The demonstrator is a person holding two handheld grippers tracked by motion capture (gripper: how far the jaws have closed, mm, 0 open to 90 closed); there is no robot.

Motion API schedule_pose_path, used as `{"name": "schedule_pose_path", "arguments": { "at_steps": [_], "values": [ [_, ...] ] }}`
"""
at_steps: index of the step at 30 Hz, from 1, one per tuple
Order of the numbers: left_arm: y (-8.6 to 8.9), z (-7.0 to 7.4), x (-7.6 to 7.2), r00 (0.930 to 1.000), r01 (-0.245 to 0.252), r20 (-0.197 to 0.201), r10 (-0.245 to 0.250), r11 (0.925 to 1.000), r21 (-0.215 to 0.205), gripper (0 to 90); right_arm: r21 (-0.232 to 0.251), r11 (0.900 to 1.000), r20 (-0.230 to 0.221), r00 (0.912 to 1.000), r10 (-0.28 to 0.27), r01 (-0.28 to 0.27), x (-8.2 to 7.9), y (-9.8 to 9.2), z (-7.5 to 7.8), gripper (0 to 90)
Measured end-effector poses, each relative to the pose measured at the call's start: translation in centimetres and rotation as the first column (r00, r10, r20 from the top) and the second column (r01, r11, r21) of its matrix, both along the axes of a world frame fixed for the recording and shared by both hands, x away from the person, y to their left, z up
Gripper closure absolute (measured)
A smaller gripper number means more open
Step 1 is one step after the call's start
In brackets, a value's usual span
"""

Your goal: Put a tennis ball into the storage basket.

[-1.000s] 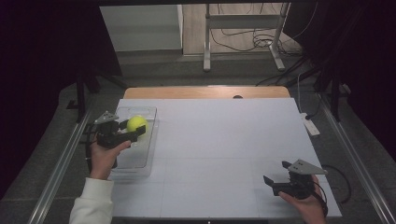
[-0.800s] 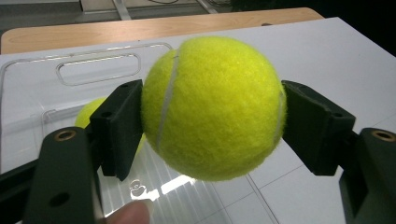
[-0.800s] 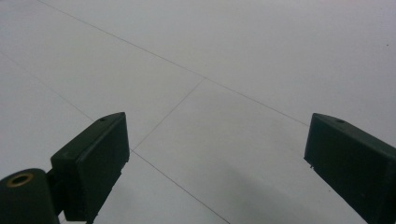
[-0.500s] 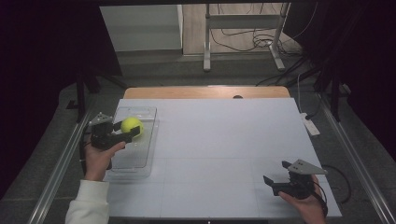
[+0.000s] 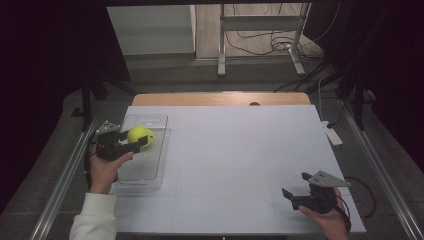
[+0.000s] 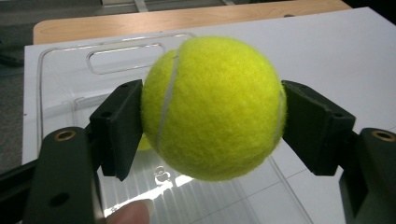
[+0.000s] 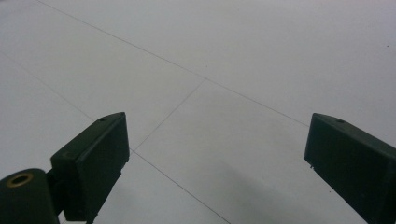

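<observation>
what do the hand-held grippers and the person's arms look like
Both are black: the left hand-held gripper and right hand-held gripper have blocky jaws with brass-ringed holes near their bases, and each carries a grey three-cornered plate. A white sleeve covers the left forearm.

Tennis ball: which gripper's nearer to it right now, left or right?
Left. The left gripper is shut on the tennis ball, holding it above the clear tray. The right gripper is open over bare table at the near right corner, far from the ball.
</observation>
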State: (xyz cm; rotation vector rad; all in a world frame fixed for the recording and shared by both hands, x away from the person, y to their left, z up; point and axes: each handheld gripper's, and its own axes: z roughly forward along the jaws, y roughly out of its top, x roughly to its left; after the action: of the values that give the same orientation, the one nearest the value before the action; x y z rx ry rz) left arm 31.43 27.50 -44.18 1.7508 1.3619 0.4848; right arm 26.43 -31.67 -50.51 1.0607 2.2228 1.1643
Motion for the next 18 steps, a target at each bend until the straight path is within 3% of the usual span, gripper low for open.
{"name": "schedule_pose_path", "arguments": {
  "at_steps": [18],
  "values": [
    [0.4,-1.4,0.8,0.9951,-0.016,-0.096,0.024,0.9963,0.084,26.5,-0.004,1.000,-0.001,1.0000,0.002,-0.002,0.0,0.0,0.0,6.8]
  ]
}}
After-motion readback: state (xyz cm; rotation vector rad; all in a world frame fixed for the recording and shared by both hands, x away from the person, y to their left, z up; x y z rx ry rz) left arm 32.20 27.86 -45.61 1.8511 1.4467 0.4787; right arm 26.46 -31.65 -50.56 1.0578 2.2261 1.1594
